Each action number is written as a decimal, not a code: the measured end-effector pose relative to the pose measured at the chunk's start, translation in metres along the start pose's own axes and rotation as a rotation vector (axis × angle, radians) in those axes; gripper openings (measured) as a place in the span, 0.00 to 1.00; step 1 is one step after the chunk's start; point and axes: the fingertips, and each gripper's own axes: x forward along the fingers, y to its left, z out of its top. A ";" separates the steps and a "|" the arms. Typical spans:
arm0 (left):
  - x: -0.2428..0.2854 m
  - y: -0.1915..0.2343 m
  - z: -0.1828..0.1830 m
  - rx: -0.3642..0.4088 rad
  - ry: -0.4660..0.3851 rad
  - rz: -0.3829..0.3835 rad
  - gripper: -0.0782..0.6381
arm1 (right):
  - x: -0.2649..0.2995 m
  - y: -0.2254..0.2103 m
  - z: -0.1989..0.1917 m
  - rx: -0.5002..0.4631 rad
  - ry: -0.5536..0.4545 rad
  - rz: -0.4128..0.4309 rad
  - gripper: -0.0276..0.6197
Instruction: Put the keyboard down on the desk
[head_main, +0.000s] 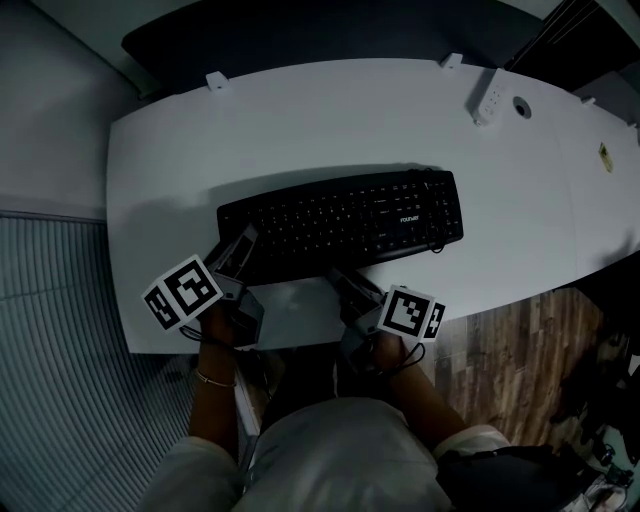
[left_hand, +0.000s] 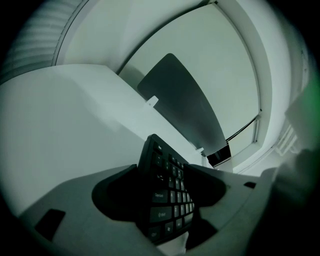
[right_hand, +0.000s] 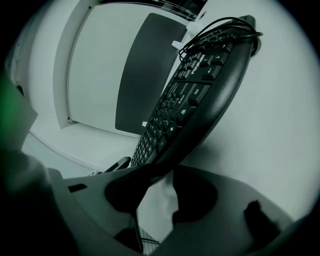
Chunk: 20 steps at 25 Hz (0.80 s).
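Left gripper (head_main: 238, 250) was clamped on keyboard (head_main: 340, 220), near-left edge. Right gripper (head_main: 342, 282) jaws were closing round its near edge, not yet tight. Rec.: keep both ends level, lower onto desk (head_main: 350, 120) together.

Keyboard (head_main: 345, 220) at the desk's (head_main: 330, 110) middle, toward its near edge; power strip (head_main: 487, 97) behind, at far right.

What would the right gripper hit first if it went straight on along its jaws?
The keyboard: its near edge already sits between the jaws of the right gripper, which are closing, so any push forward likely meets it at once. The desk lies beyond.
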 end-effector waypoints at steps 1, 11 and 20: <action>0.001 0.001 -0.001 0.007 0.004 0.005 0.52 | 0.000 0.000 0.000 0.016 -0.007 0.004 0.28; 0.009 0.018 -0.024 -0.013 0.063 0.058 0.52 | -0.008 -0.003 -0.001 0.094 -0.013 -0.015 0.22; 0.010 0.023 -0.035 0.008 0.088 0.077 0.53 | -0.012 0.003 0.002 0.076 -0.021 -0.007 0.20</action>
